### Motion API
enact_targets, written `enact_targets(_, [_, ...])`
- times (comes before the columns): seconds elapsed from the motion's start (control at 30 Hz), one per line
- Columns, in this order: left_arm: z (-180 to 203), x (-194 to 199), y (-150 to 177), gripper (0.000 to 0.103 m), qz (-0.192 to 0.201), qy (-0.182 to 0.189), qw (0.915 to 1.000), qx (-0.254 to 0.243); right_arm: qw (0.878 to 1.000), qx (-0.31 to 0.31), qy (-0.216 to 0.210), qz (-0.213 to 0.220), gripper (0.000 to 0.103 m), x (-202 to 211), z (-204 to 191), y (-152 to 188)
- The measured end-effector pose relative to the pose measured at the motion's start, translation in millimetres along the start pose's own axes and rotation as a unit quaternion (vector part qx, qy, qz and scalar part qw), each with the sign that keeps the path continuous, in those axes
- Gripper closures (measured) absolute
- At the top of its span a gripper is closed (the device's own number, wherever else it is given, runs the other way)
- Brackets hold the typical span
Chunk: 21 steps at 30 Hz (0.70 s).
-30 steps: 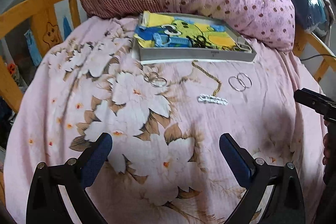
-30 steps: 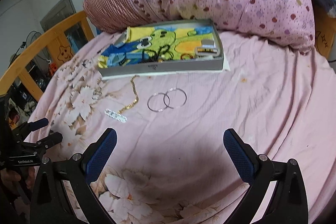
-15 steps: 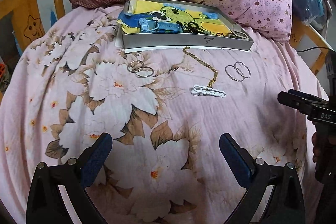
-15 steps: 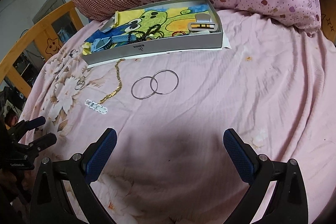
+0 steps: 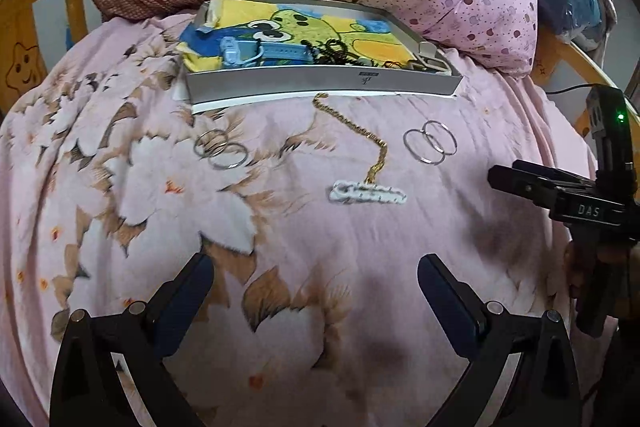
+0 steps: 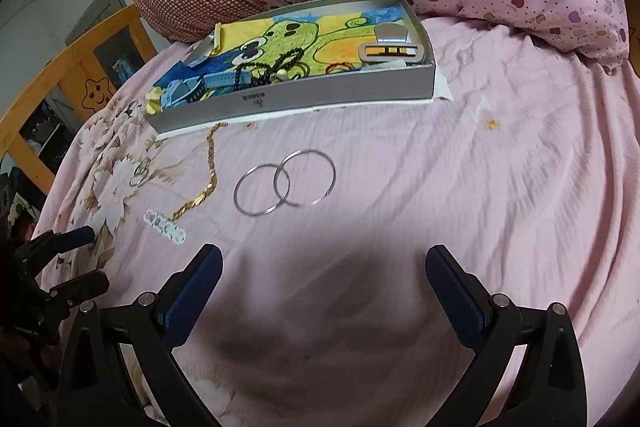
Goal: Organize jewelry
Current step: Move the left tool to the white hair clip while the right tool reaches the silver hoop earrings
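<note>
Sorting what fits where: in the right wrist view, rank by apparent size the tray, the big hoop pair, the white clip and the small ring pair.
1. tray
2. big hoop pair
3. white clip
4. small ring pair, though it lies farther off, so this is unsure.

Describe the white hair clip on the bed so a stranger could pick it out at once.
Start at the shallow grey box lined with a cartoon cloth, on the pink floral bedspread. A gold chain runs from the box's front wall toward the camera and ends at the white hair clip. It is the only flat, oblong white piece; the pairs of silver hoops on either side are round wire rings.
</note>
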<state>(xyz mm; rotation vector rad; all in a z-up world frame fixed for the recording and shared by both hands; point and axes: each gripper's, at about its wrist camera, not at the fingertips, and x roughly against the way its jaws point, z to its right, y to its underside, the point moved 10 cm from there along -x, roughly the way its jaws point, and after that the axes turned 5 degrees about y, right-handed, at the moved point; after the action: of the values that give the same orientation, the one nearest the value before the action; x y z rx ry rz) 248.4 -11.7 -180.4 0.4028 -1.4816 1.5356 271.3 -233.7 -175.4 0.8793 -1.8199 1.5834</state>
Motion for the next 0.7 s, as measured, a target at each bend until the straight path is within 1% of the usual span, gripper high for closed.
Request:
enact_targets(0.17, [7.3,-6.8,-11.2,0.001,0.006,0.027,0.9996,0.007,1.000,0.001,-0.011,0.012,0.003,-5.2,4.7,-12.8])
enact_targets(0.33, [15.6,-15.7,-23.2,0.001,0.013,0.060,0.9976,0.032,1.000,0.001,-0.021,0.016,0.004,-12.9,7.3,-22.0])
enact_targets(0.4, [19.6,-19.3,-27.3,0.006,0.015,0.071,0.9967,0.037,1.000,0.001,-0.024,0.015,0.004,-14.6,7.5,-22.7])
enact_targets(0.43, [22.0,-21.9,-29.1,0.012,0.013,0.075,0.9964,0.037,1.000,0.001,-0.027,0.015,0.005,-15.9,7.2,-23.4])
enact_targets(0.47, [24.2,-24.4,-30.0,0.016,0.011,0.078,0.9963,0.035,0.999,0.001,-0.029,0.014,0.007,-17.2,6.7,-23.9])
enact_targets(0.5, [26.4,-27.6,-30.8,0.018,0.008,0.081,0.9962,0.031,0.999,0.003,-0.031,0.013,0.011,-18.7,5.9,-24.2])
enact_targets(0.53, [27.6,-29.4,-31.4,0.023,0.006,0.082,0.9962,0.028,0.999,0.005,-0.034,0.010,0.014,-20.7,5.0,-24.4])
enact_targets(0.57, [29.4,-32.3,-31.8,0.027,0.003,0.084,0.9962,0.023,0.999,0.007,-0.036,0.008,0.022,-22.6,4.8,-24.4])
enact_targets(0.6, [30.0,-34.3,-32.0,0.029,0.000,0.084,0.9963,0.020,0.999,0.010,-0.037,0.005,0.029,-25.3,4.0,-24.3])
enact_targets(0.67, [29.3,-39.8,-31.2,0.036,-0.010,0.081,0.9965,0.019,0.999,0.014,-0.040,0.001,0.033,-29.1,2.8,-24.3])
enact_targets(0.7, [27.8,-42.6,-29.9,0.037,-0.015,0.082,0.9963,0.022,0.999,0.015,-0.042,0.001,0.034,-30.5,2.3,-24.8])
